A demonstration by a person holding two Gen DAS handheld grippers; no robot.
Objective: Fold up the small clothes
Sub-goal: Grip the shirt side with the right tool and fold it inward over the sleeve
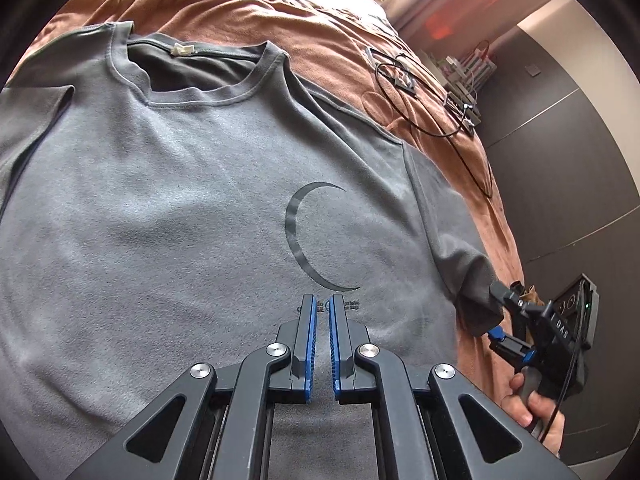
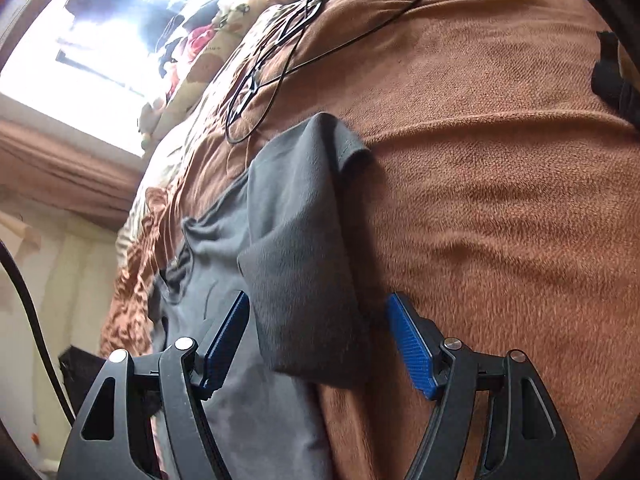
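Grey T-shirt (image 1: 168, 200) spread flat, front up, on brown blanket (image 1: 328, 52), collar at far side, dark crescent print (image 1: 304, 236) on chest. Left gripper (image 1: 323, 308) over shirt's near middle, just near of print, blue pads almost together with thin gap, nothing between them. Whether it touches cloth: cannot tell. Black cable (image 1: 404, 96) looped on blanket, far right. Shirt's right sleeve (image 2: 304, 280) at right edge lies between spread fingers of right gripper (image 2: 318, 304), wide apart, not clamped.
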